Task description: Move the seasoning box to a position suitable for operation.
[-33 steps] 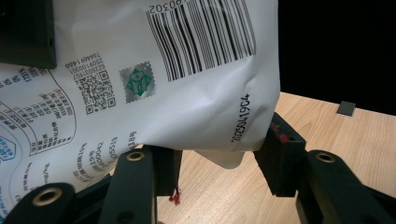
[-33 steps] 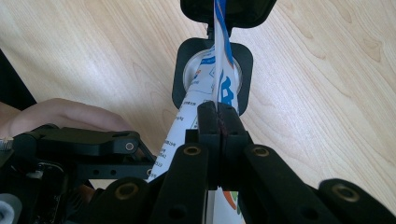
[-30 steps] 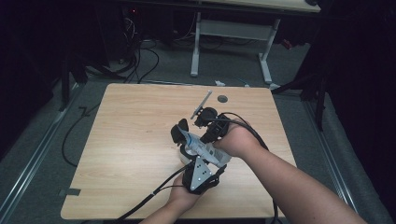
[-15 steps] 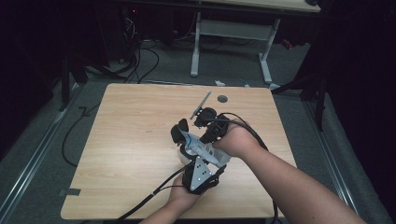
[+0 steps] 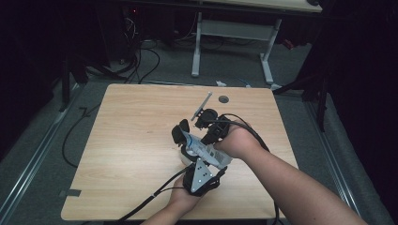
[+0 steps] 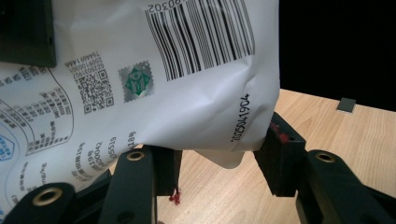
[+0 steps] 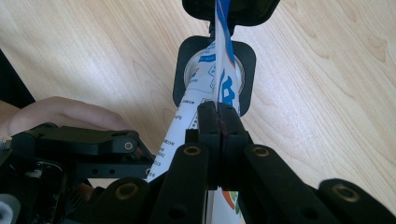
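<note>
Pouch [image 5: 202, 149], white with blue print, sits near the middle of the table [image 5: 131, 140], a little toward the near right, held between both grippers. In the left gripper view its printed side [image 6: 154, 74] shows a barcode, a QR code, a small green stamp and a date line, and its lower corner hangs between the two black jaws. The left gripper [image 5: 184, 133] holds the pouch body across its width, jaws partly apart, with the right pad pressing the edge of the pack. The right gripper [image 7: 218, 122] has its jaws pinched tight together on a thin edge of the pouch, which rises as a flat blue-and-white strip from between the pads. In that view the left gripper's pads sit just beyond, on either side of the pouch. The left hand [image 5: 180, 199] comes in from the near edge, the right hand [image 5: 237, 140] from the near right. A thin grey strip [image 5: 202, 106] lies just beyond the grippers, with a small round hole [image 5: 223, 99] in the table near the far edge. A cable [image 5: 150, 199] trails off the near edge.
</note>
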`<state>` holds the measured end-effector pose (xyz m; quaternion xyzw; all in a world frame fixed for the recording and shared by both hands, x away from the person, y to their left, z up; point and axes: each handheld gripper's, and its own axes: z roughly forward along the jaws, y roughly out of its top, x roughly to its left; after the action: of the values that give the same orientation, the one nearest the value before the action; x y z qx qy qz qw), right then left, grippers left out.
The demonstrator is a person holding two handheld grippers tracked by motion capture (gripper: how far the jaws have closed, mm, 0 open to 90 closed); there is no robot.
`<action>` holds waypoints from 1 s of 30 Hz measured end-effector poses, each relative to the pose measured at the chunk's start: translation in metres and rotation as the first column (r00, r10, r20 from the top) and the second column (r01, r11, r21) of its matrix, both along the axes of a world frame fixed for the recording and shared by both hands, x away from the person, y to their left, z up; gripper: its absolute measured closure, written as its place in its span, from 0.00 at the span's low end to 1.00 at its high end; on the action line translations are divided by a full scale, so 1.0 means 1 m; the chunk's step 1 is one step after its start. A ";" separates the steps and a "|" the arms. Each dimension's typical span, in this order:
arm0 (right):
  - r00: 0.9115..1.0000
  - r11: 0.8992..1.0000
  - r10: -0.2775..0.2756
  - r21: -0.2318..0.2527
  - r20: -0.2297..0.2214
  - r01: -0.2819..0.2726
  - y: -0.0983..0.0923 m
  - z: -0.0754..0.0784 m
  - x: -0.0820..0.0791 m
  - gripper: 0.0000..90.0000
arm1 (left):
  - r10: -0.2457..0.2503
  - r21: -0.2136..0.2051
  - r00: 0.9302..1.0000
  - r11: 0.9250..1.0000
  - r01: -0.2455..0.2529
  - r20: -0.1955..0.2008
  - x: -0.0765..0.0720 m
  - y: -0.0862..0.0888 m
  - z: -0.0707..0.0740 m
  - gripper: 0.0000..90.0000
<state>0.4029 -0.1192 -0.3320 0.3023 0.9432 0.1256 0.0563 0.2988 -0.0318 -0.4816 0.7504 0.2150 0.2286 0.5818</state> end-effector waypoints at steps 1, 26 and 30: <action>1.000 1.000 -0.006 0.001 -0.004 0.006 0.000 -0.001 -0.001 1.00 | 0.000 -0.001 1.000 1.000 0.000 -0.001 -0.001 0.000 -0.002 0.61; 1.000 1.000 0.001 0.000 -0.016 -0.001 -0.003 -0.004 -0.002 1.00 | -0.007 0.002 1.000 1.000 0.007 -0.017 -0.004 0.002 -0.010 0.61; 1.000 1.000 -0.003 -0.003 -0.015 0.003 -0.004 -0.005 -0.003 1.00 | -0.007 0.003 1.000 1.000 0.007 -0.017 -0.004 0.002 -0.011 0.61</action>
<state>0.4002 -0.1230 -0.3365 0.3045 0.9434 0.1220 0.0498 0.2948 -0.0302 -0.4922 0.7541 0.2170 0.2203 0.5794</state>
